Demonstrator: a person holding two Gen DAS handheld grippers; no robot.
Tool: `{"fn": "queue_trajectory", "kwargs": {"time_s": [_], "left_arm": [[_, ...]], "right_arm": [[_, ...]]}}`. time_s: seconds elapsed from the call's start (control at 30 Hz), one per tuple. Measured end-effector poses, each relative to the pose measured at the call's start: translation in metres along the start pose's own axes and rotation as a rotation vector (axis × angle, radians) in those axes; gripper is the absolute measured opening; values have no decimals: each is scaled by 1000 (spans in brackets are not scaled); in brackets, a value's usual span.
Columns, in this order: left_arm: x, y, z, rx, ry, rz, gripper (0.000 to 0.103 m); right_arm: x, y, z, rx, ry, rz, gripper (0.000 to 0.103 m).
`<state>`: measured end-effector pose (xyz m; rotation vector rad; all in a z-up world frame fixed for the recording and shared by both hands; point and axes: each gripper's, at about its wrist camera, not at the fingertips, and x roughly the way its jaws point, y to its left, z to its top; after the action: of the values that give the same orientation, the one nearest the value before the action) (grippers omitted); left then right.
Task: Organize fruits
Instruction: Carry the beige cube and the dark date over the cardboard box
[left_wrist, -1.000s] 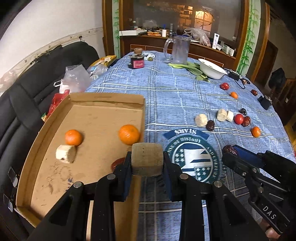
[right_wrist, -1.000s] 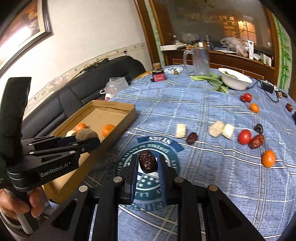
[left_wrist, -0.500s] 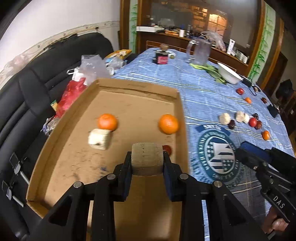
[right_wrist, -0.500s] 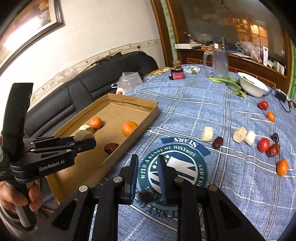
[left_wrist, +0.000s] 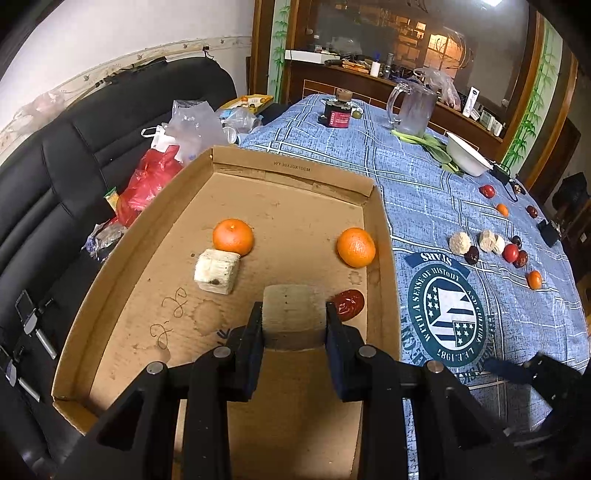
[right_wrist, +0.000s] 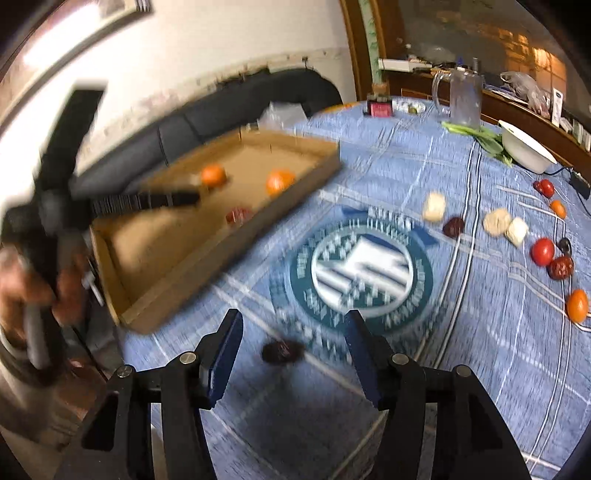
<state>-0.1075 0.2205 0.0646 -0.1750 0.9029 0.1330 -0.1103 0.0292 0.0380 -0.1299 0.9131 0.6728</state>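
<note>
My left gripper (left_wrist: 294, 326) is shut on a pale fruit chunk (left_wrist: 293, 314) and holds it over the cardboard box (left_wrist: 291, 173). In the box lie two oranges (left_wrist: 233, 236) (left_wrist: 356, 246), a pale chunk (left_wrist: 217, 270) and a red date (left_wrist: 349, 304). My right gripper (right_wrist: 293, 343) is open above the blue tablecloth, and a dark date (right_wrist: 282, 350) lies on the cloth between its fingers. The right wrist view is blurred. More fruits (right_wrist: 498, 221) lie scattered on the cloth to the right.
A white bowl (left_wrist: 465, 158), a glass jug (left_wrist: 412, 109) and a dark jar (left_wrist: 338, 114) stand at the table's far end. A black sofa (left_wrist: 74, 147) with plastic bags is left of the box. Black devices and cables lie at the far right edge.
My right gripper let go of the dark date, which now lies on the cloth, and opened wide. My left gripper carried the chunk from the box's right edge to over the box.
</note>
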Motion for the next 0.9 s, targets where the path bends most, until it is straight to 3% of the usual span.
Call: {"fn": "queue_trajectory", "kwargs": {"time_s": [0.1,0.23,0.37,0.57,0.9], "left_arm": [[0,-1,-1,0,1,1,29],[0,0,-1,0,2,3,29],[-3,3,-1,-9,-5,5,29],[-10,15,0,-22,-21,23,29],[-12,33,-4,-26,-6,59,29]], "right_arm": [[8,8,-4,-17,11,-2,60],[15,17,-9,-74,22,-52,29],[9,15,-5,-68,8,-49,29],[-10,13,21,-6,-85,9,29],[15,40,61,-30,-111,84,29]]}}
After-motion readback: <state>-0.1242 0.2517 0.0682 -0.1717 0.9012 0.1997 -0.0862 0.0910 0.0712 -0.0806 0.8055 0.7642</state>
